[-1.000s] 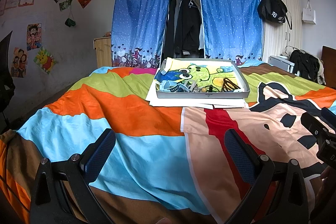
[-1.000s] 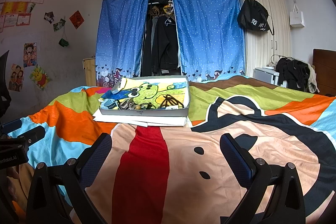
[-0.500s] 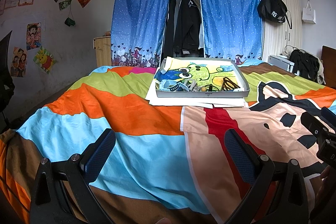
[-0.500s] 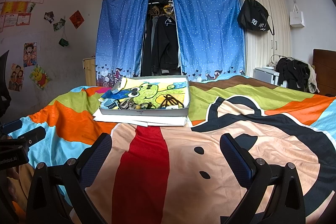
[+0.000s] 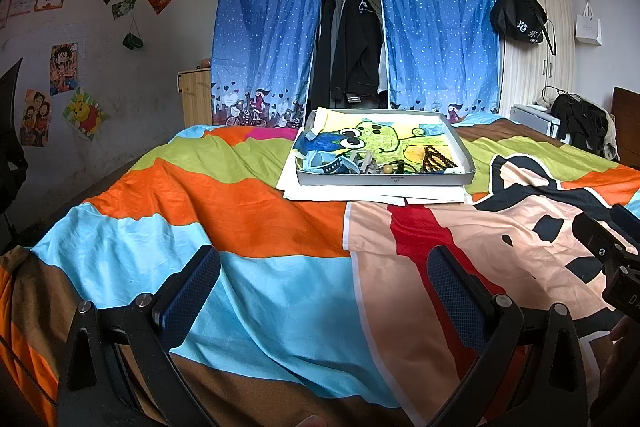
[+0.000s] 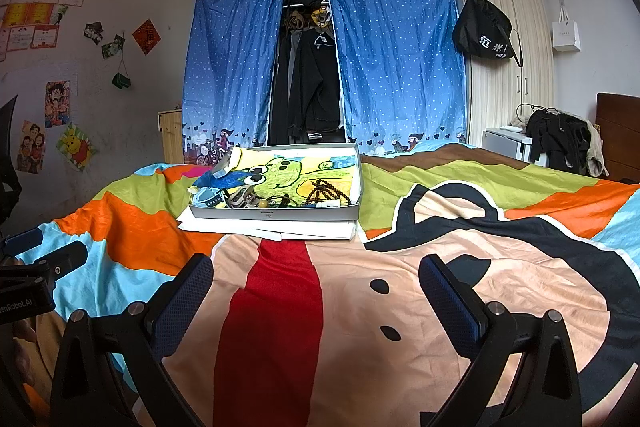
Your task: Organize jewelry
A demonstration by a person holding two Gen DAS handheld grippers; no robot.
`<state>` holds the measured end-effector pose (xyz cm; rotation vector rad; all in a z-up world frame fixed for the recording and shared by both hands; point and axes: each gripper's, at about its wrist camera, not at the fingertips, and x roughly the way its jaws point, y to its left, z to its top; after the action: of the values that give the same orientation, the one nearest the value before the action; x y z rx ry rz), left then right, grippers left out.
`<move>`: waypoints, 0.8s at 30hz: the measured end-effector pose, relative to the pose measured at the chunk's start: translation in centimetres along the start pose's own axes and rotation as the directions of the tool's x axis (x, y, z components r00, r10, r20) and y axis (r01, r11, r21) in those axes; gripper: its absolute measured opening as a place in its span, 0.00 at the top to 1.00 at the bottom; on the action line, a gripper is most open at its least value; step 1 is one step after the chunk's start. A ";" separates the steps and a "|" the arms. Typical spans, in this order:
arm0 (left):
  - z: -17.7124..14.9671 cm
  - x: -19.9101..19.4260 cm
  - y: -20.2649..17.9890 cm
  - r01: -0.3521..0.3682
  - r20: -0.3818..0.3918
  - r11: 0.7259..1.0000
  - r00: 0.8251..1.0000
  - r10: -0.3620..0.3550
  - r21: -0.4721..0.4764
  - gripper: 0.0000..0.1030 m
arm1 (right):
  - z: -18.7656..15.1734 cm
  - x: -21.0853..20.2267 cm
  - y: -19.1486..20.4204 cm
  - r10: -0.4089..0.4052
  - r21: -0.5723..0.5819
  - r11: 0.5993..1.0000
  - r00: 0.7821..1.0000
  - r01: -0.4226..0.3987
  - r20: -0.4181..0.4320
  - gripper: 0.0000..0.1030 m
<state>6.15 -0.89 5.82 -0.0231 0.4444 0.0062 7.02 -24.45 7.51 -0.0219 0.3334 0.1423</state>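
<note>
A shallow grey tray (image 5: 384,181) (image 6: 276,214) lined with a cartoon drawing sits on white sheets far across the bed. Along its near edge lies a jumble of jewelry: a dark bead string (image 5: 436,159) (image 6: 322,191), a blue-strapped watch (image 5: 326,163) (image 6: 210,198), a tan bead (image 5: 387,169) and metal pieces. My left gripper (image 5: 322,267) hovers open over the blue and orange stripes, well short of the tray. Open too, my right gripper (image 6: 316,273) hangs above the red and peach print. Neither holds anything.
A colourful striped bedcover (image 5: 240,211) with a big cartoon print (image 6: 480,267) covers the whole bed. Beyond the far end hang blue curtains (image 5: 264,39) around dark clothes. The right gripper's body (image 5: 608,251) shows at the left view's right edge.
</note>
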 end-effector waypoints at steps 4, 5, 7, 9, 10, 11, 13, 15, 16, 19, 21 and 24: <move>0.0 0.0 -0.1 0.000 0.000 1.000 1.000 0.000 0.000 0.01 | 0.0 0.0 0.0 0.000 -0.001 1.000 1.000 0.000 0.000 0.00; 0.0 0.0 0.0 0.000 -0.001 1.000 1.000 0.000 0.000 0.01 | 0.0 0.0 0.0 0.000 -0.001 1.000 1.000 0.000 0.000 0.00; 0.0 0.0 0.0 -0.001 0.001 1.000 1.000 0.001 -0.002 0.01 | 0.0 0.0 0.0 0.000 -0.001 1.000 1.000 0.000 0.000 0.00; 0.0 0.1 0.1 0.004 -0.002 1.000 1.000 -0.004 -0.003 0.01 | 0.0 0.0 0.0 -0.001 -0.001 1.000 1.000 0.001 0.000 0.00; -0.1 0.1 0.1 0.008 -0.005 1.000 1.000 -0.008 -0.005 0.01 | 0.0 0.0 0.0 0.000 -0.001 1.000 1.000 0.000 0.000 0.00; -0.1 0.0 0.2 0.011 -0.006 1.000 1.000 -0.011 -0.006 0.01 | 0.0 0.0 0.0 0.000 0.000 1.000 1.000 0.000 0.000 0.00; -0.1 -0.1 0.1 0.006 -0.010 1.000 1.000 -0.006 -0.009 0.01 | 0.0 0.0 0.0 -0.001 -0.001 1.000 1.000 0.001 -0.001 0.00; 0.0 -0.1 0.3 -0.003 -0.017 1.000 1.000 0.003 -0.015 0.01 | 0.0 0.0 0.0 -0.001 -0.001 1.000 1.000 0.001 -0.001 0.00; 0.0 -0.1 0.3 -0.004 -0.020 1.000 1.000 0.004 -0.017 0.01 | 0.0 0.0 0.0 0.000 -0.001 1.000 1.000 0.000 -0.001 0.00; 0.0 0.0 0.3 -0.007 -0.024 1.000 1.000 0.006 -0.018 0.01 | 0.0 0.0 0.0 0.000 -0.001 1.000 1.000 0.000 -0.001 0.00; 0.0 0.0 0.5 -0.004 -0.024 1.000 1.000 0.004 -0.018 0.01 | 0.0 0.0 -0.1 0.000 -0.001 1.000 1.000 0.000 -0.001 0.00; 0.0 0.0 0.5 -0.006 -0.025 1.000 1.000 0.006 -0.014 0.01 | 0.1 0.0 0.0 0.000 -0.001 1.000 1.000 0.000 -0.001 0.00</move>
<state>6.20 -0.39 5.82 -0.0359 0.4693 0.0148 7.03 -24.46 7.57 -0.0230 0.3344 0.1425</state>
